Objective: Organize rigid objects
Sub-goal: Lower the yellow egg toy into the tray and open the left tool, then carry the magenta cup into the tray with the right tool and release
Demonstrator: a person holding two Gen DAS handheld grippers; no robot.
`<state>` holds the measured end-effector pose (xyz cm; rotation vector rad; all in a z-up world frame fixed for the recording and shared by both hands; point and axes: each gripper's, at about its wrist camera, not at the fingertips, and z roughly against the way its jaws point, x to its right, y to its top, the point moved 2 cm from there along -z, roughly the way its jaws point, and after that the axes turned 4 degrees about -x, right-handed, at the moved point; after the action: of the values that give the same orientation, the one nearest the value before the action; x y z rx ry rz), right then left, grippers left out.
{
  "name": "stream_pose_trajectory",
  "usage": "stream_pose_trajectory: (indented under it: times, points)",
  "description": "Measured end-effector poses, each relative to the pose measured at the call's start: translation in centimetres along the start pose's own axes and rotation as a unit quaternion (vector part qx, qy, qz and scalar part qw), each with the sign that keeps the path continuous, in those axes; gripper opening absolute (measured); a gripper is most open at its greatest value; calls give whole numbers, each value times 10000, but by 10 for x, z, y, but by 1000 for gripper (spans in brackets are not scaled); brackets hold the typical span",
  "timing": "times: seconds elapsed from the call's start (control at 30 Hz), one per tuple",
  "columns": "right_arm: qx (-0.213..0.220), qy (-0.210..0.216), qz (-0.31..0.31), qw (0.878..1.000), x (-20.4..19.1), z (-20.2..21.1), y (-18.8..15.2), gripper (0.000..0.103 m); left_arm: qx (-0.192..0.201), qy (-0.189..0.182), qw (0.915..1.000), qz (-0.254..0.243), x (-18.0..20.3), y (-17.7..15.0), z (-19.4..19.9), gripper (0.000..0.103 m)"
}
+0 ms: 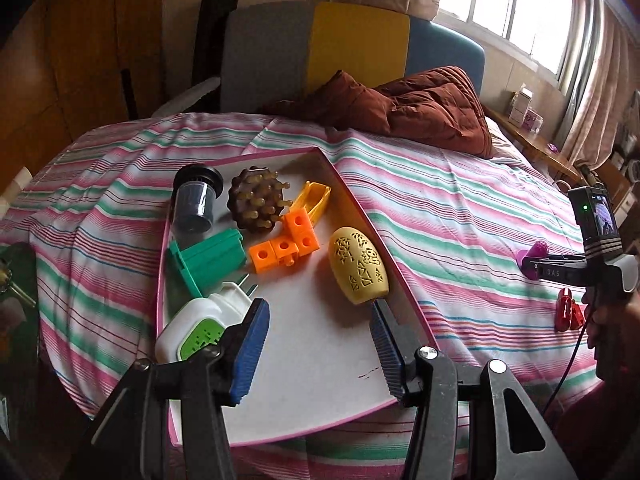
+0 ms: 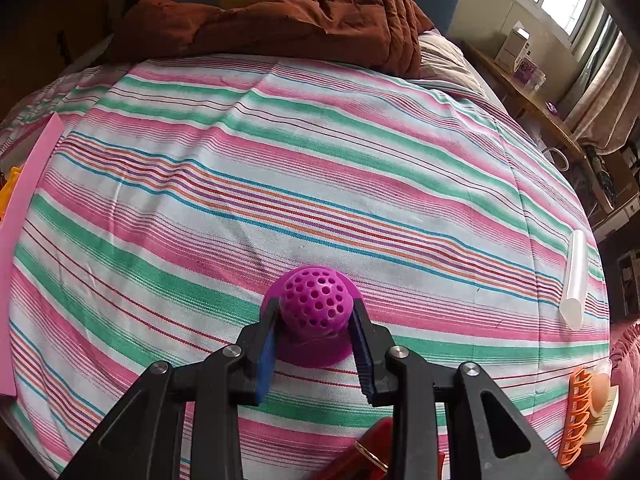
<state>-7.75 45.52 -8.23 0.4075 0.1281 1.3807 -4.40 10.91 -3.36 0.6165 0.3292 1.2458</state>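
on the bed, one pink-edged tray [image 1: 348, 184] holds seven things, among them one yellow perforated egg [image 1: 359, 270]. left tongs [image 1: 316, 320] stand apart, empty, over it. right tongs [image 2: 316, 314] clamp one purple perforated dome [image 2: 316, 294] on the striped sheet [image 2: 280, 184].

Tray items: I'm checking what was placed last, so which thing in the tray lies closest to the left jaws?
The yellow egg-shaped shell with cut-out patterns: its near end almost meets one jaw, while the orange blocks and green piece lie farther back.
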Motion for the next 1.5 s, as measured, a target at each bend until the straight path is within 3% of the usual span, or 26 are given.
stream_pose_trajectory:
  times: [0.27,0.67,0.87,1.03,1.23,1.5]
  points:
    - [26,310,184,9993,-13,3,-1,33,-38,16,10000,40,-5,-5,1,53]
    - [4,375,197,9991,-20,7,-5,33,15,108,9998,188,-22,-7,10,53]
    - [155,715,273,9969,-40,26,-7,33,16,176,9994,289,-36,-11,14,53]
    - [542,1378,515,9876,-88,62,-5,33,20,208,9989,417,-47,-13,18,53]
    - [913,2010,1395,9653,-174,107,-4,33,104,280,9973,665,-68,-16,26,53]
    - [657,2298,2303,9433,-271,102,-7,33,89,383,9949,932,-93,-23,30,53]
